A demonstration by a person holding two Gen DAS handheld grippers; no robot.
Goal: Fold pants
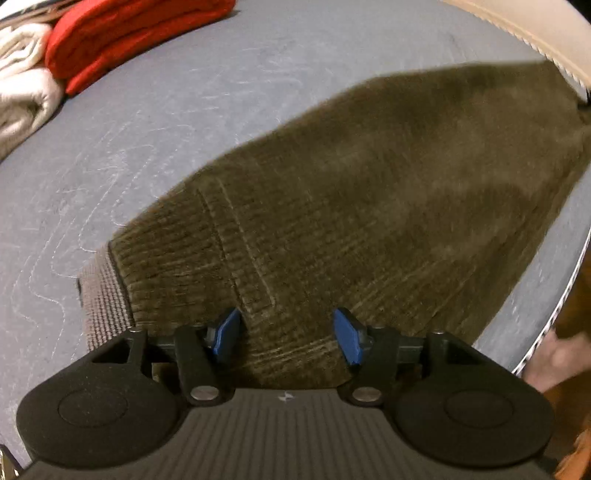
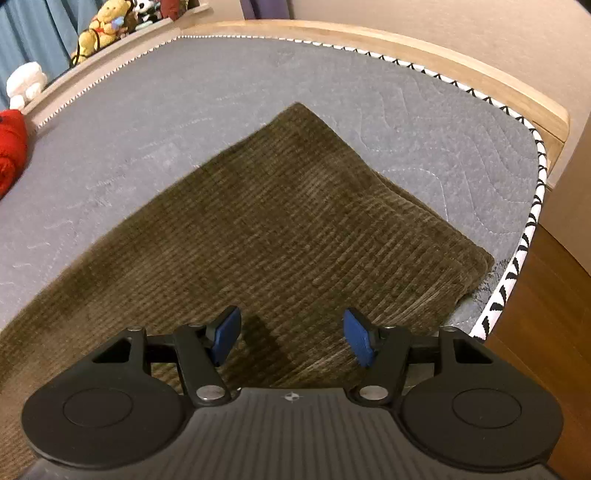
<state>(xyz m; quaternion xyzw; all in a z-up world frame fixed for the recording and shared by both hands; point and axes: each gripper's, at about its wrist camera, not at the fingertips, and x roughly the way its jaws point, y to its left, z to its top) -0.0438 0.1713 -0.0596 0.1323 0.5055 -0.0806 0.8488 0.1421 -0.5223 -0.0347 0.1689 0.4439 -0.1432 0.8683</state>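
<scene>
Olive pants (image 2: 280, 229), red garment (image 1: 125, 33) beyond

Left gripper (image 1: 286, 338): black frame, blue pads, pointed steeply down over the waistband end of the olive corduroy pants (image 1: 369, 192); jaws parted, nothing between the pads, no pad visibly pressing the cloth. Right gripper (image 2: 291, 338): same build, angled down over the pants (image 2: 280, 221) near the folded leg end; jaws apart, gap empty, only corduroy showing beneath. A blurred bare part of the person (image 1: 554, 363), perhaps a hand or foot, shows low at the right edge of the left wrist view, beyond the pants' right border.
</scene>
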